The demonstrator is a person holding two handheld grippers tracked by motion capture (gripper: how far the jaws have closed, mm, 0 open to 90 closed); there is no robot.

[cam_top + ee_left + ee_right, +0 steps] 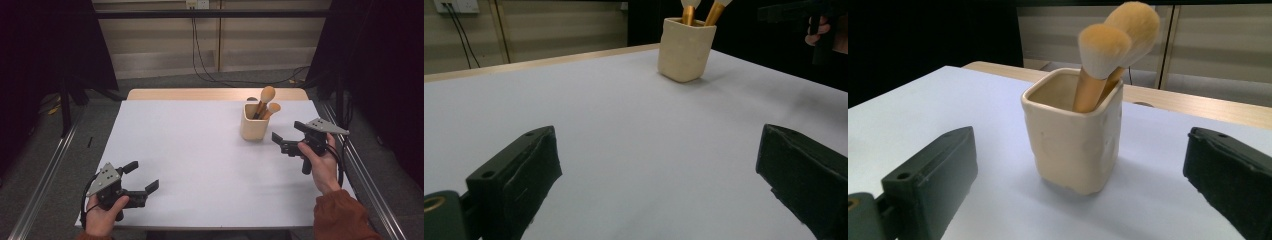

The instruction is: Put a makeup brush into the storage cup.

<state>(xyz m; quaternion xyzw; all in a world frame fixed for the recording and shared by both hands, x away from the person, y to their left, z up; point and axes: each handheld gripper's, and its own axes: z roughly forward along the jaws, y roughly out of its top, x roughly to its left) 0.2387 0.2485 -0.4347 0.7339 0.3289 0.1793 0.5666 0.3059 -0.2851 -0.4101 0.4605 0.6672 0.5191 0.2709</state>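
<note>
Facing cup [1075, 145], brush heads [1118, 35] close-up

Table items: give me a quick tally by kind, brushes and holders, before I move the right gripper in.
Makeup brushes, standing bristles up in the holder: 2
Cream square holder: 1
Total: 3

Setting: a laboratory recording bay. Indicators: black curtains [45, 55] at 9 and 3 o'clock, aluminium floor rails [42, 187] flanking the white surface [200, 165], a wall socket [196, 4] with trailing cables [200, 65] at 12 o'clock, and bare panelled walls.
</note>
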